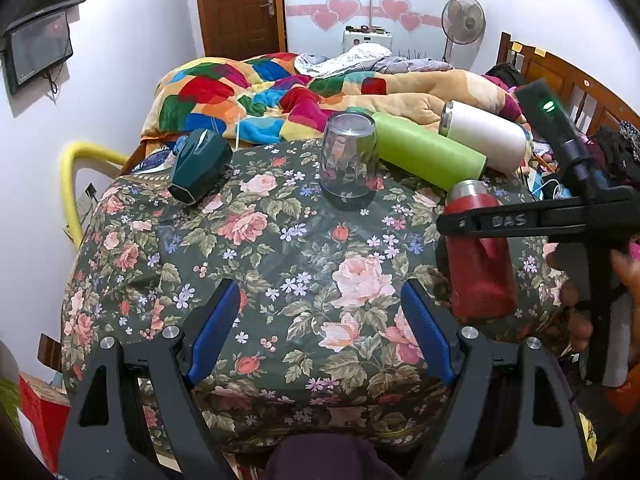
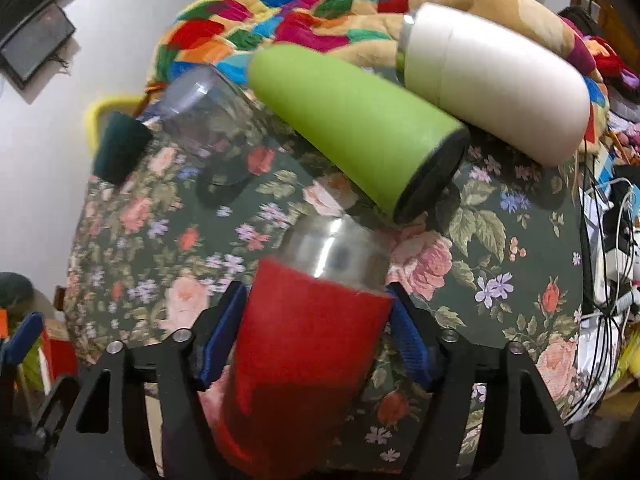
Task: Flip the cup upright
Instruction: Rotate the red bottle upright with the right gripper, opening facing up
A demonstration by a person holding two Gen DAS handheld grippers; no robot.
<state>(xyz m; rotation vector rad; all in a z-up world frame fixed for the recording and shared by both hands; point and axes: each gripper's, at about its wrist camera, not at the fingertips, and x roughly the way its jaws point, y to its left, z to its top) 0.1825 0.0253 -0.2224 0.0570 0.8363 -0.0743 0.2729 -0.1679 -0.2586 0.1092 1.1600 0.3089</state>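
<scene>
A red cup with a steel rim [image 2: 308,340] sits between the blue pads of my right gripper [image 2: 316,320], which is shut on it; the view is blurred. In the left wrist view the same red cup [image 1: 478,264] stands on the floral cloth with its steel end up, held from the right by the right gripper [image 1: 472,224]. My left gripper [image 1: 320,320] is open and empty above the floral table [image 1: 280,272], left of the red cup.
A clear glass cup [image 1: 349,160] stands upside down at the back. A green bottle [image 1: 424,152] and a white bottle [image 1: 486,136] lie on their sides at the back right. A dark teal cup [image 1: 200,172] lies at the back left. A bed with a colourful blanket [image 1: 256,92] is behind.
</scene>
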